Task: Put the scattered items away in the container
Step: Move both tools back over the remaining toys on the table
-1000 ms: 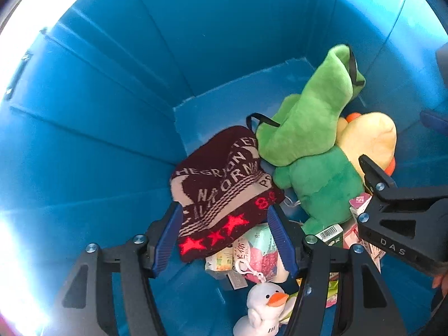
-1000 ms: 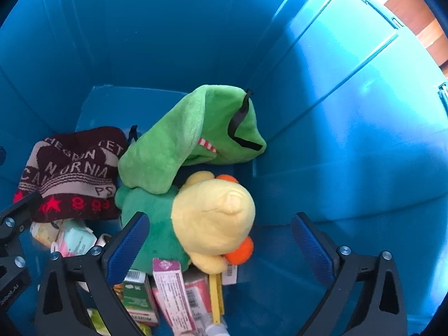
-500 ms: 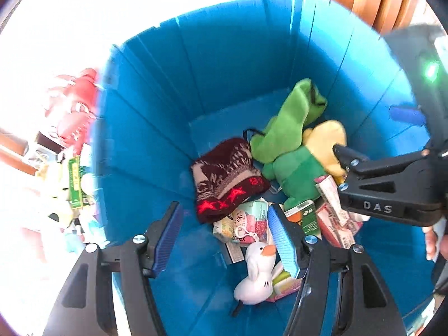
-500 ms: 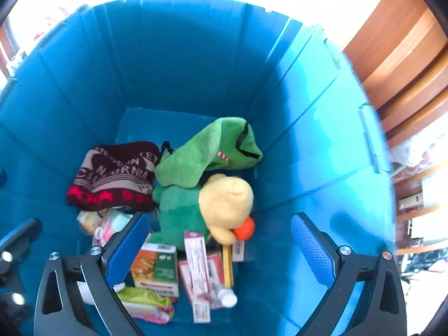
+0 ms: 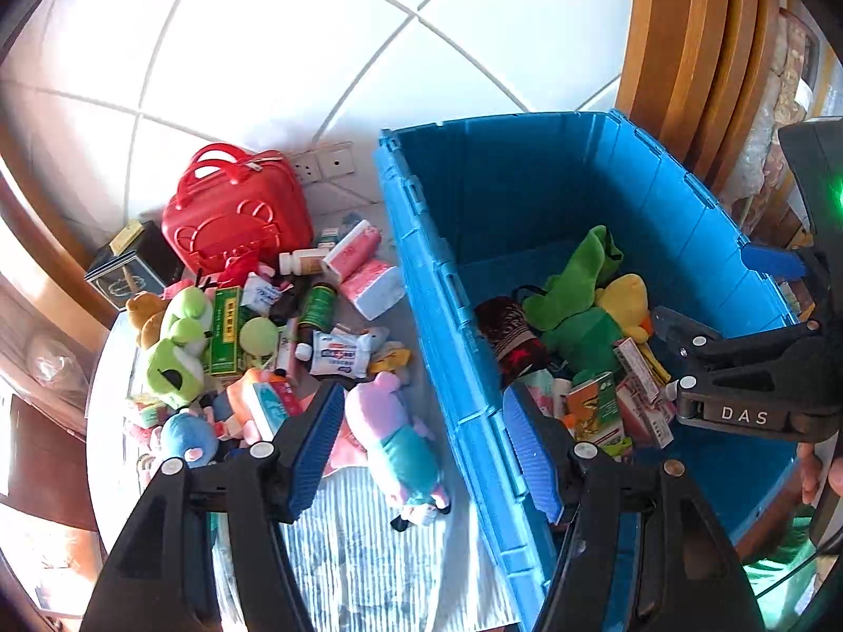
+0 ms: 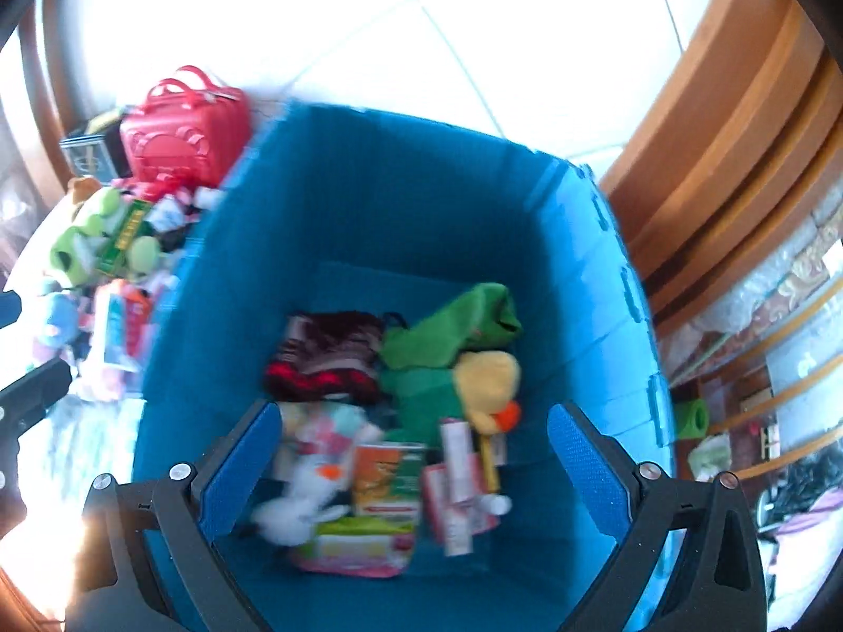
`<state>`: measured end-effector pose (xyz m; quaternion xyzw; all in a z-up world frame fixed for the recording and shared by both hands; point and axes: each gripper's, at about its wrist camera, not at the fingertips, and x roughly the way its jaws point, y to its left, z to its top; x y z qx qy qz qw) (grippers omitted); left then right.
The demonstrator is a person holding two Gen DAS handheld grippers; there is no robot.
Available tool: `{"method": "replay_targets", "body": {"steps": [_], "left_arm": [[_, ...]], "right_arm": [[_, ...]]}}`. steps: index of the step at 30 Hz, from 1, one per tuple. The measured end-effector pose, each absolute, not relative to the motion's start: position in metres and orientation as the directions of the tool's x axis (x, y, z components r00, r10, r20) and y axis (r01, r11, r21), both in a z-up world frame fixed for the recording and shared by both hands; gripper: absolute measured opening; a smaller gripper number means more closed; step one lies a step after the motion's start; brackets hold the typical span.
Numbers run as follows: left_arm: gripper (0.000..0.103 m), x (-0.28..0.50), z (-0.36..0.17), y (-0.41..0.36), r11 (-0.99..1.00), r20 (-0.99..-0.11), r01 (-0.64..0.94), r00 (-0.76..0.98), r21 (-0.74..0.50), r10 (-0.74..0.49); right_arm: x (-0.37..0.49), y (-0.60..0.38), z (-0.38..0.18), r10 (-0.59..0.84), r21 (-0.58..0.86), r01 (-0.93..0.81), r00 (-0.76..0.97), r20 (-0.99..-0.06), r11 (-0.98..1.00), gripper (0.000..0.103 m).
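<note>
Your left gripper (image 5: 421, 445) hangs released and empty astride the blue bin's (image 5: 448, 284) left rim, one finger over the scattered pile (image 5: 274, 326) on the table, the other inside. Your right gripper (image 6: 413, 466) gapes empty above the bin's interior, clear of all four walls. Toys and boxes (image 6: 390, 421) crowd the bin floor; its far end lies bare.

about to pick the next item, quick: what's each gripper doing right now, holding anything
Left gripper: open, nothing between its pads.
Right gripper: open, empty, above the blue bin.
</note>
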<state>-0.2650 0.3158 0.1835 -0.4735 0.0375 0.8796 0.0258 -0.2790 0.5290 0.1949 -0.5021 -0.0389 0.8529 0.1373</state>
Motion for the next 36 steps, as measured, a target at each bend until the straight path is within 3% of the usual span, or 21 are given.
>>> {"method": "replay_targets", "body": {"steps": [16, 29, 36], "left_arm": [[0.062, -0.175, 0.134, 0.092, -0.993, -0.845, 0.102, -0.526, 0.056, -0.102], [0.062, -0.151, 0.078, 0.015, -0.962, -0.802, 0.251, -0.55, 0.108, -0.234], [0.062, -0.158, 0.018, 0.01, -0.95, -0.821, 0.306, -0.525, 0.064, -0.224]], "right_arm": [[-0.303, 0.306, 0.18, 0.124, -0.107, -0.062, -0.526, -0.841, -0.992, 0.103], [-0.327, 0.248, 0.121, -0.018, -0.025, 0.066, -0.577, -0.817, -0.998, 0.103], [-0.338, 0.254, 0.063, -0.044, 0.001, 0.079, -0.548, -0.835, -0.997, 0.103]]}}
